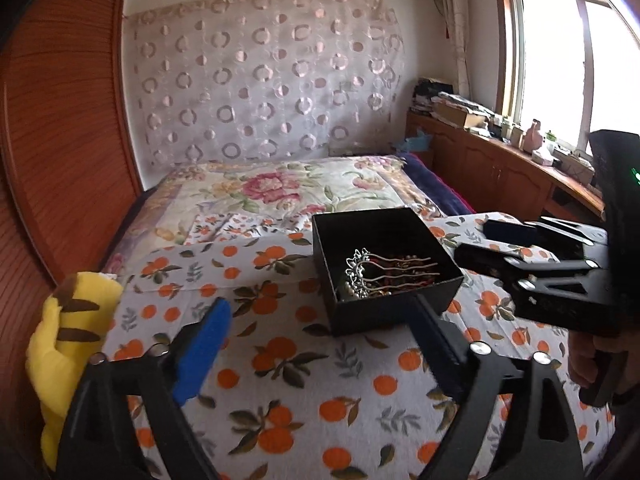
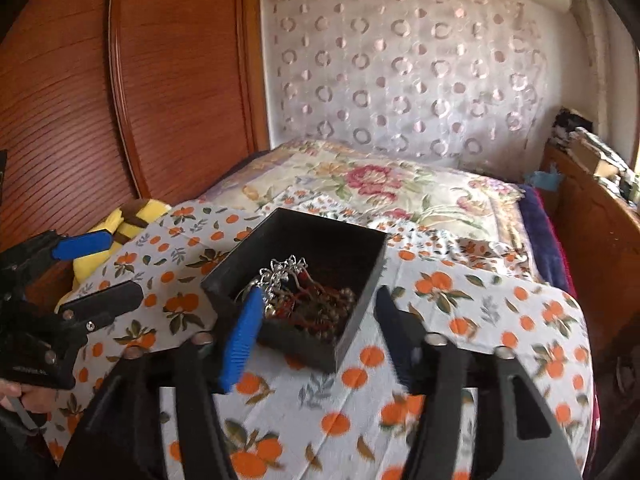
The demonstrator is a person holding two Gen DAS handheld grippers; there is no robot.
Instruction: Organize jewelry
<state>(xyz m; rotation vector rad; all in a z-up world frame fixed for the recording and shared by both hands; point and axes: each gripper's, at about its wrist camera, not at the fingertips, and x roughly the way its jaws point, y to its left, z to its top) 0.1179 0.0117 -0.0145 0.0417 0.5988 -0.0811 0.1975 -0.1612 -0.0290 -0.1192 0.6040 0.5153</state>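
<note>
So the biggest thing here is the bed (image 1: 280, 184), with a floral quilt at the far end and an orange-print sheet (image 1: 304, 380) spread over the near part. Wooden wardrobe (image 2: 120, 80) runs along the left side, and a circle-patterned curtain (image 1: 264, 76) hangs on the back wall. On the right there's a wooden cabinet (image 1: 500, 164) under the window, piled with clutter.

A yellow plush toy (image 1: 68, 340) with brown stripes sits at the left edge of the bed, right beside the sheet.

The black box (image 1: 384, 268) is sitting open on the orange-print sheet, roughly mid-bed. Inside it is the jewelry: a silver hair comb (image 1: 372, 276) with wavy prongs on top of a tangle of dark red beads (image 2: 320, 304), all inside the box walls.

Left gripper (image 1: 320, 320) is hovering just short of the box's near corner, its 2 fingers spread wide with nothing between them. Right gripper (image 2: 320, 312) is lined up on the box too, also spread wide and empty; its blue pad (image 2: 240, 340) overlaps the box's near wall in the right wrist view, can't tell if it's actually touching.
</note>
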